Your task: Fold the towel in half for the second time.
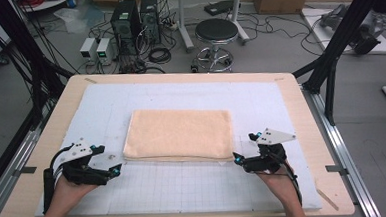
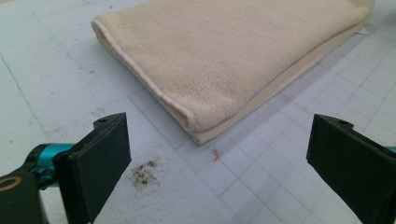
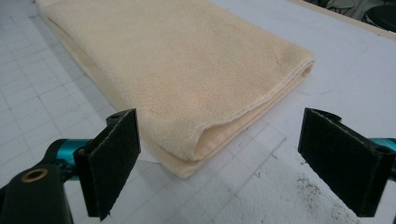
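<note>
I am holding both tongs, left and right, wide open at the folded towel's near corners on the surface.

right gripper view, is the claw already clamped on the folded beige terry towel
No, the right claw stands open, its black jaws apart with the folded beige terry towel corner lying untouched between them on the white gridded mat.
</note>
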The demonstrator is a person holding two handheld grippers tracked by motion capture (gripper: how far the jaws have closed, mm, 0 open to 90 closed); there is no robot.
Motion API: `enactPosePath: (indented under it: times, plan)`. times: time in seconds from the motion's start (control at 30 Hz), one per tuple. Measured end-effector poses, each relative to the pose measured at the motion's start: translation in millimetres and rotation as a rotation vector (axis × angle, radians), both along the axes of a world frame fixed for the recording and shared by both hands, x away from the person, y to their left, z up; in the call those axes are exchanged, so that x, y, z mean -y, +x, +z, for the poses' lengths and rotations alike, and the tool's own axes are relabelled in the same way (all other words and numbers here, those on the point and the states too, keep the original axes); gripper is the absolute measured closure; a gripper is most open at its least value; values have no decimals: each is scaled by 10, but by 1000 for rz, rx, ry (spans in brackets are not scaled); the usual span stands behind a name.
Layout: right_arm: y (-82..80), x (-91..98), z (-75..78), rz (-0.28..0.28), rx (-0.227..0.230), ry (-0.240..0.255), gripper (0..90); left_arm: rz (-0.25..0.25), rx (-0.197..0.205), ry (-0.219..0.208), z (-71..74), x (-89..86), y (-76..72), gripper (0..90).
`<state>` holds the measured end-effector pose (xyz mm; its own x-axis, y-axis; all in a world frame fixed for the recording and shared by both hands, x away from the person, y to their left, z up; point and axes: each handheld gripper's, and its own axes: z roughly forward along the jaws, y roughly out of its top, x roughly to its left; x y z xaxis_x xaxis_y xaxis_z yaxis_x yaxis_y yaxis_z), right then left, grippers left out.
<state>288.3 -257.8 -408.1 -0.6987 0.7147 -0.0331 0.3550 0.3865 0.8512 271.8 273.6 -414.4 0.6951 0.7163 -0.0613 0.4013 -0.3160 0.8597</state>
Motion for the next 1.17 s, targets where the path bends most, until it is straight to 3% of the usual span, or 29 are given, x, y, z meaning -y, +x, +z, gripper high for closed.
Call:
enactPosePath:
  times: [0.57,1.17]
  plan:
    - [-170,104,-21,-17,-6,10,123,10,-5,-3,-3,-91,-176,67]
    - [-235,150,-31,-23,-8,9,124,13,3,-12,8,-98,-184,67]
